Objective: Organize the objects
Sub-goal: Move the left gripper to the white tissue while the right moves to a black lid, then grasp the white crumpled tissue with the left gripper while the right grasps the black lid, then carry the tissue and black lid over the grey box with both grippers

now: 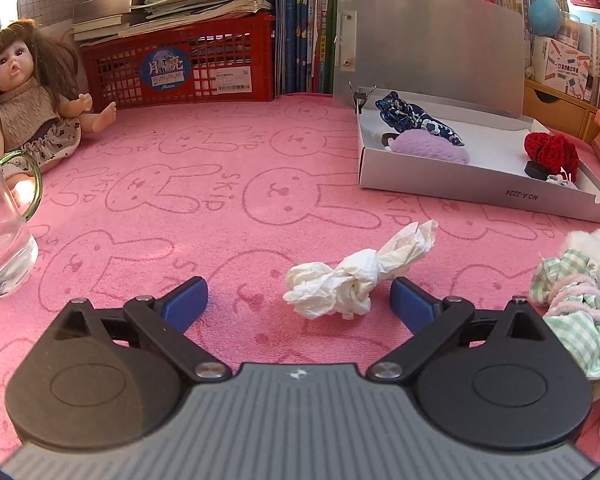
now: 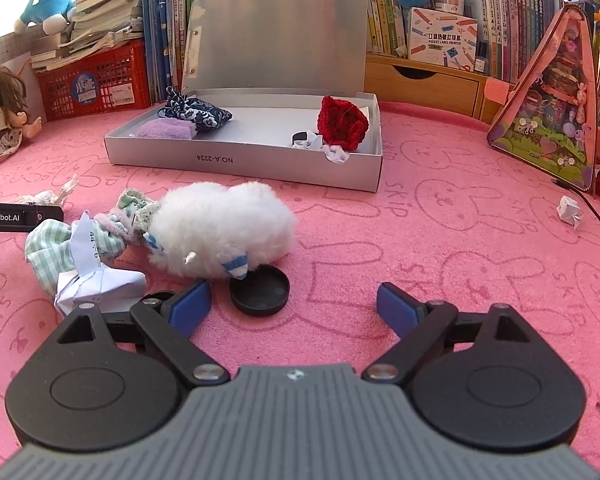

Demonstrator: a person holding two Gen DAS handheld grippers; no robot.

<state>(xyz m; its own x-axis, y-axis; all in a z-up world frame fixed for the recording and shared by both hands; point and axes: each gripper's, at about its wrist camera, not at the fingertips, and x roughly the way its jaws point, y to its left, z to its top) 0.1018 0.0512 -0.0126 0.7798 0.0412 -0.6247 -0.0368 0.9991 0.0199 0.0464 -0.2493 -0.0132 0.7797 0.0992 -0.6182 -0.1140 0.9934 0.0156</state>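
Currently left tongs (image 1: 299, 300) wide open, holding nothing; crumpled white tissue (image 1: 356, 280) lies on the pink bunny-print surface (image 1: 220, 208) between the blue pads (image 1: 186, 300), nearer the right-hand pad, lower centre of the frame. Right tongs (image 2: 294, 304) also spread wide and empty; black round lid (image 2: 260, 290) sits flat on the surface between the pads, closer to the left-hand one, bottom centre of the frame. White fluffy plush (image 2: 220, 228) just behind the lid, touching its far edge. Green gingham cloth (image 2: 56, 248) and folded white paper (image 2: 96, 280) at the plush's left. Open silver box (image 2: 244, 160), lid up, upper centre of the frame: navy patterned pouch (image 2: 198, 114) and purple fuzzy piece (image 2: 164, 130) at its left end, red crochet piece (image 2: 342, 122) at its right end. Doll (image 1: 24, 112) sits at the left edge, glass mug (image 1: 0, 232) below it.
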